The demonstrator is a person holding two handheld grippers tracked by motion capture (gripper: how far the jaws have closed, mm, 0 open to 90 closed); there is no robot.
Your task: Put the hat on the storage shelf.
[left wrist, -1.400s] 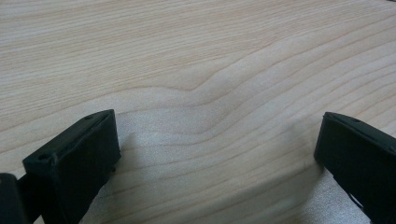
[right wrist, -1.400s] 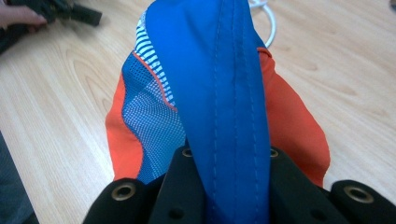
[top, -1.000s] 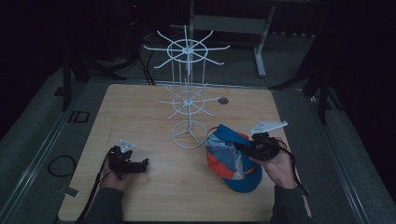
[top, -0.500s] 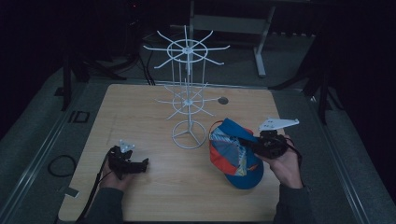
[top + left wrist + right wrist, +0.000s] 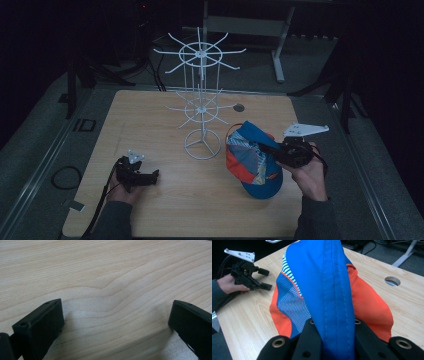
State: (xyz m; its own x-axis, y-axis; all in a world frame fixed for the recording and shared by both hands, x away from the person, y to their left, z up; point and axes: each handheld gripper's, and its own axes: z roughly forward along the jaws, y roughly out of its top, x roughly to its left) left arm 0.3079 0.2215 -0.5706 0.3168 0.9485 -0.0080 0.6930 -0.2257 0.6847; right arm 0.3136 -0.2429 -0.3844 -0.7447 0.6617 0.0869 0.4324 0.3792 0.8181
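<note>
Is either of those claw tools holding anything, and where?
The right gripper pinches the cap by a blue fabric fold. The left gripper is open, holding nothing.

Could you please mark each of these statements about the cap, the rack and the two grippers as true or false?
1. The right gripper is shut on the blue and orange fabric cap. True.
2. The left gripper holds the cap's brim. False: its jaws stand open over bare light wooden table.
3. The cap hangs on the white wire spinner rack. False: the cap is beside the rack's round base, in the right gripper.
4. The rack's hooks carry nothing. True.
5. The left gripper sits to the left of the rack in the high view. True.
</note>
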